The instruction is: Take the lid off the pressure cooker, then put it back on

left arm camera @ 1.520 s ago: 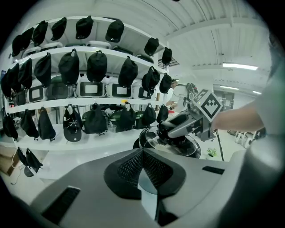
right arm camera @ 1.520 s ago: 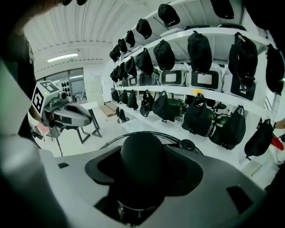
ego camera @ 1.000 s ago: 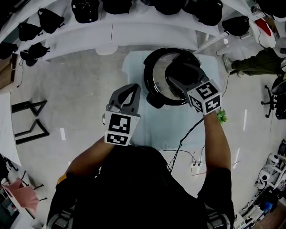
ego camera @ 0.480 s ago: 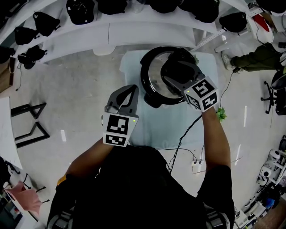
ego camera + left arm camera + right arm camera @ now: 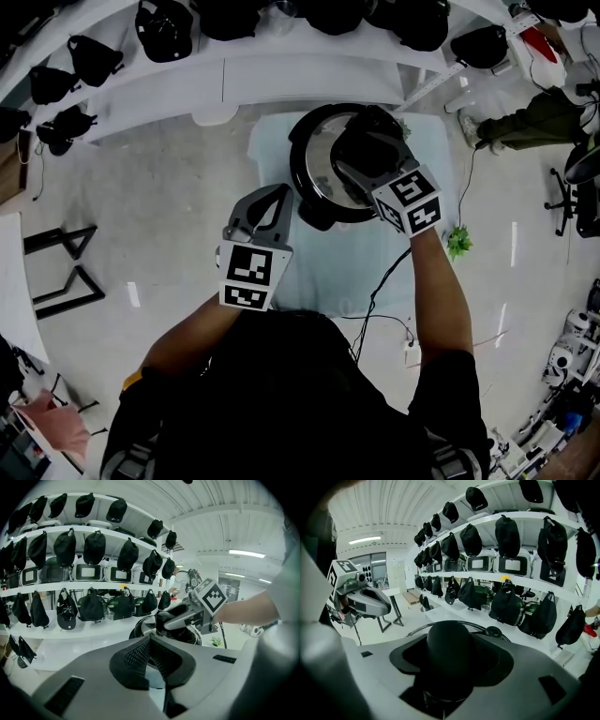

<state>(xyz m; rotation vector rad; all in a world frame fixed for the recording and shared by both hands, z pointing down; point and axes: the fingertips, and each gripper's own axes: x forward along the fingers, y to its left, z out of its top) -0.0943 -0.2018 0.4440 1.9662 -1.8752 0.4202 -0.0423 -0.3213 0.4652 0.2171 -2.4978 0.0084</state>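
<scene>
The black-rimmed steel lid (image 5: 323,161) lies over the mouth of the black pressure cooker (image 5: 315,212), which stands at the far end of the small pale blue table (image 5: 328,272). The right gripper (image 5: 366,150) reaches over it from the near side, its jaws closed on the lid's round black knob (image 5: 449,641).

Whether the lid is locked down or already freed I cannot tell, so this may be either the lift-off or the reseating. Either way the hold on the knob is made. My guess is that the next move is a turn or a straight lift, kept level so the rim does not catch.

The left gripper (image 5: 278,199) hangs just beside the cooker's near-left flank, apart from it, jaws brought together on nothing.

From overhead the right gripper hides the knob entirely, and only the right gripper view shows the jaws wrapped round it. The left gripper view gives the side-on look, with the cooker (image 5: 140,629) low beneath the right gripper (image 5: 165,618). Behind stand white curved shelves (image 5: 70,585) hung with black caps (image 5: 93,545).
</scene>
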